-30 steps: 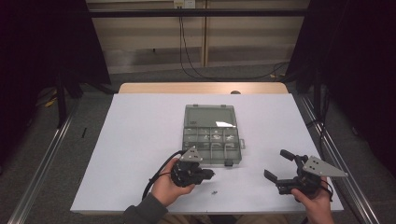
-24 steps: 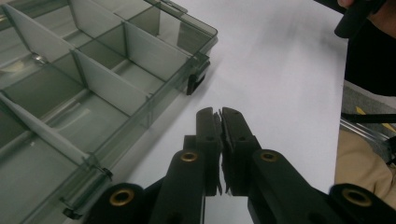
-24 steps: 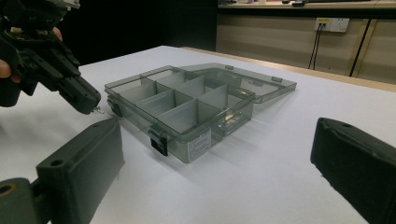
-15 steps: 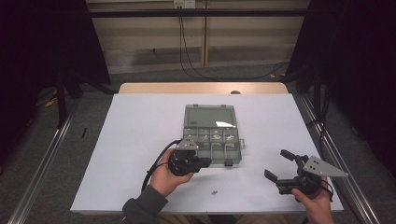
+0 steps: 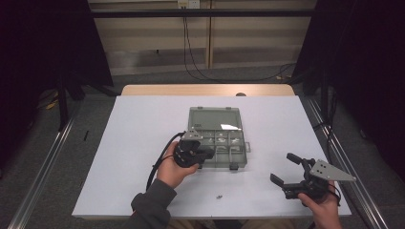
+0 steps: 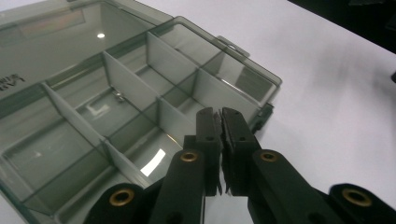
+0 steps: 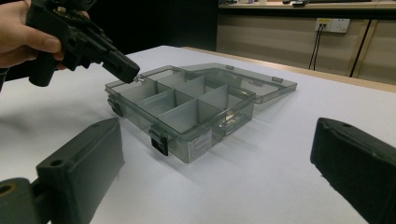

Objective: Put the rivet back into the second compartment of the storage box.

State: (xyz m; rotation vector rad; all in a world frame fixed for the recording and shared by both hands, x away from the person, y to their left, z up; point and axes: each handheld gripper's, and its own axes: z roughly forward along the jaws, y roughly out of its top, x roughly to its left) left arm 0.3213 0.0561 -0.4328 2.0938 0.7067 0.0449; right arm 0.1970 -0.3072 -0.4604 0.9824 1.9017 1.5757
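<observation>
White table (image 5: pixel 133 143), unreadable box label (image 7: pixel 200 139)

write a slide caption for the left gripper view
Left gripper shut on a small screw, poised over the open compartment box.

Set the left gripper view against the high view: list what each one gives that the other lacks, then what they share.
Left gripper view: the left gripper's jaws are shut, with what seems a tiny bright part pinched at the tips, and a small metal piece lies close up in a middle compartment.
High view: the right gripper has its jaws open, and a loose screw lies on the white table.
Shared: the open grey compartment box, with the left gripper over its front left part.
</observation>
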